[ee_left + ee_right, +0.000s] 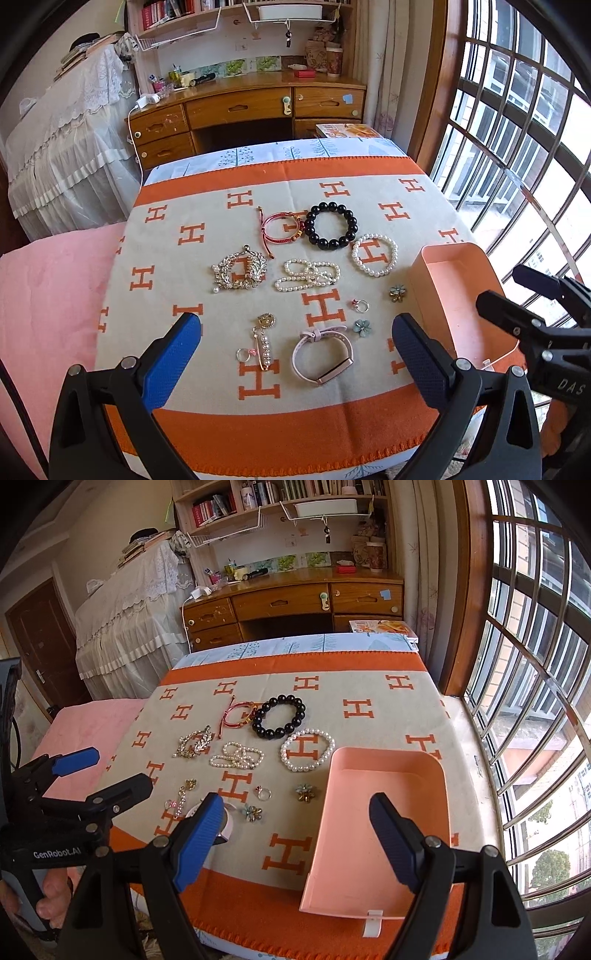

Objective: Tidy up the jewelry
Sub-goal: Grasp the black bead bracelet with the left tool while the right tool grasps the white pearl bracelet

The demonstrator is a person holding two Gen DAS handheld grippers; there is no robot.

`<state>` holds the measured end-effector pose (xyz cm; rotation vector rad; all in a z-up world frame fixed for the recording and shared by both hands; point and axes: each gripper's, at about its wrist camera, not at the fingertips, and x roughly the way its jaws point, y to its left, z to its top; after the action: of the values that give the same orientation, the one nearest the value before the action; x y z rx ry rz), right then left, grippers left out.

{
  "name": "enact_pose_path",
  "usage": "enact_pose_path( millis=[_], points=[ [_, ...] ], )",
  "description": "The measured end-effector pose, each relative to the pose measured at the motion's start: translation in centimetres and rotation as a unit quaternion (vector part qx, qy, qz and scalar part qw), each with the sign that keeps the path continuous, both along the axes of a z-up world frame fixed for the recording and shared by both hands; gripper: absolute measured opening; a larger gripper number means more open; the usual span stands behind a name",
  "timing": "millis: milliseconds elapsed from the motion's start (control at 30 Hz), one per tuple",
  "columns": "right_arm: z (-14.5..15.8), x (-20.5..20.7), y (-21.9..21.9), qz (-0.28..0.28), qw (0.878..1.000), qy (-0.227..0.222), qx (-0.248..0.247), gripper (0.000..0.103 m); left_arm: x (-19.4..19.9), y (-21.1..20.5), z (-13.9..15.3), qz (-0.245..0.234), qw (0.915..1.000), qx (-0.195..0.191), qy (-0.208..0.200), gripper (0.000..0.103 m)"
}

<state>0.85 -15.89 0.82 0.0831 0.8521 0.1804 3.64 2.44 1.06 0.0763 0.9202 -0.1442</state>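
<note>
You held both the left tool and right tool open and empty, the pink box at the counter's right edge was empty, all jewelry waited outside.

Bare cloth beside crowded jewelry

Wide-apart blue-padded left gripper hovers above a pink-strapped wristwatch on the orange-and-beige H-patterned cloth; a peach cardboard box sits right.
</note>
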Motion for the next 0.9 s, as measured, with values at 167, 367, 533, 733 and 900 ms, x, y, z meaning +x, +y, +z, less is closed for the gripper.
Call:
enact_pose_path(
  millis=[167,367,533,733,900],
  points=[
    [2.2,2.9,-0.3,0.015,1.0,0.003,-0.004,0.082,2.1,1.5,1.7,-0.018,0.9998,0.002,0.004,0.102],
    [2.5,9.0,-0.8,0.025,0.998,0.054,0.0,0.07,6.3,2.1,3.6,-0.033,0.9988,0.03,-0.022,0.102],
    [-0.1,14.8,-0.9,0.029,0.992,0.126,-0.002,0.056,12.1,1.0,2.5,-0.058,0.9977,0.035,-0.005,0.102],
    [-5.7,19.7,-1.0,0.031,0.976,0.216,-0.008,0.042,18.9,-2.4,-2.5,-0.112,0.9912,0.042,0.057,0.092],
    [-9.5,21.1,-0.6,0.042,0.965,0.257,-0.03,0.034,22.3,-5.4,-6.7,-0.137,0.9845,0.067,0.087,0.086]
  ],
)
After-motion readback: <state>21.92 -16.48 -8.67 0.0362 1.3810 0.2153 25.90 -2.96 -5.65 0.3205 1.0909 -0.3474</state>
